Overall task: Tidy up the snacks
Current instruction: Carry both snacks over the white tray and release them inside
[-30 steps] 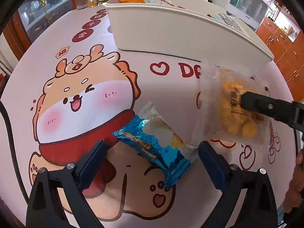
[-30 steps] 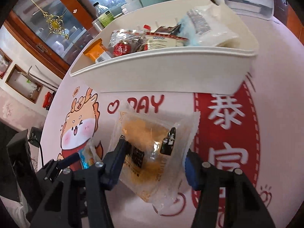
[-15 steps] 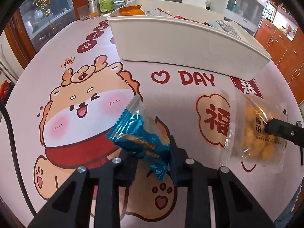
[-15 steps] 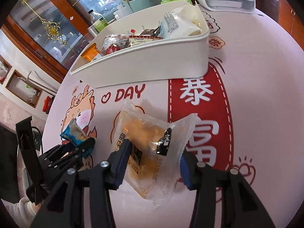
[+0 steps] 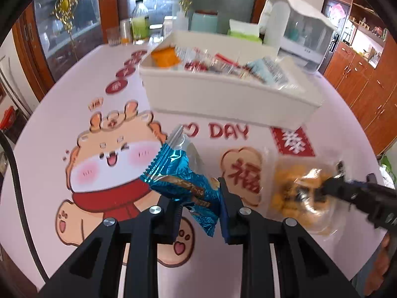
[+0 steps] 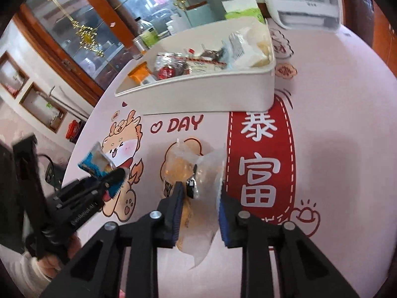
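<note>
A blue foil snack packet hangs above the printed tablecloth, and my left gripper is shut on its lower end. The right wrist view shows the same packet in the left gripper at the left. To its right is a clear bag of yellow snacks. My right gripper is closing its jaws on this bag, and the pads squeeze the crumpled plastic. A white bin with several snack packs stands behind both on the table.
A white countertop appliance stands behind the bin at the back right. Bottles and jars line the table's far edge. Wooden cabinets ring the room. A person's hand holds the left gripper at the lower left.
The left gripper shut on the blue packet and lifted it off the table. The right gripper's jaws narrowed onto the clear bag, crumpling it, and the bag shifted right and rose a little.
</note>
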Demonstrator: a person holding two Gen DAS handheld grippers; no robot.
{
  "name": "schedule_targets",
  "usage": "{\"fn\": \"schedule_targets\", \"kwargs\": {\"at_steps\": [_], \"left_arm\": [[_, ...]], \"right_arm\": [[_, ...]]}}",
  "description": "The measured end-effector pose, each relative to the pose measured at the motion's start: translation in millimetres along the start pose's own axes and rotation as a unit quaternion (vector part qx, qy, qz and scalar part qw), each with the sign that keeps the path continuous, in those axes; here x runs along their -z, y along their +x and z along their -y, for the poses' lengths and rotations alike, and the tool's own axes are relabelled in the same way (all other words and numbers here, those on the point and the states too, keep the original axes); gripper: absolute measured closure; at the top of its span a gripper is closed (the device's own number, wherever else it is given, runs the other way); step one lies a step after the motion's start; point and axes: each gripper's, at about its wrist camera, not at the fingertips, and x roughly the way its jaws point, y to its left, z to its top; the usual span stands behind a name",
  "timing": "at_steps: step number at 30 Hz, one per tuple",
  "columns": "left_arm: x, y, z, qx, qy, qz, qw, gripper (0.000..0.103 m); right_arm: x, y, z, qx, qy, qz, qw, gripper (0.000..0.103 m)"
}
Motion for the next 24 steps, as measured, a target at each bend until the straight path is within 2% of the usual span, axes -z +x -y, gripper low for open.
{"fn": "schedule_targets", "kwargs": {"at_steps": [6,10,17,21,24], "left_arm": [[-27.8,-45.6,20.8,0.006,0.012,0.026,0.9996,0.08],[-62.3,-76.9,31.1,0.004,0.036,0.047,0.9982,0.08],[-155.9,-121.4,34.6,-0.017,0.057,0.099,0.9933,0.08],[-210.6,-129.5,38.4,-0.02,0.069,0.118,0.9904,0.08],[-247.0,-122.0,40.3,-0.023,0.078,0.129,0.9883,0.08]], "right_arm": [[-6.0,-29.4,-8.6,-0.008,-0.025,0.013,1.0,0.08],[-25.5,-69.0,-18.2,-0.016,-0.049,0.052,0.997,0.081],[-95.5,-142.5,-40.4,-0.001,-0.082,0.162,0.983,0.081],[-138.3,-163.5,-56.2,0.012,-0.093,0.206,0.974,0.081],[-173.8,-163.8,-70.6,0.02,-0.097,0.227,0.969,0.08]]}}
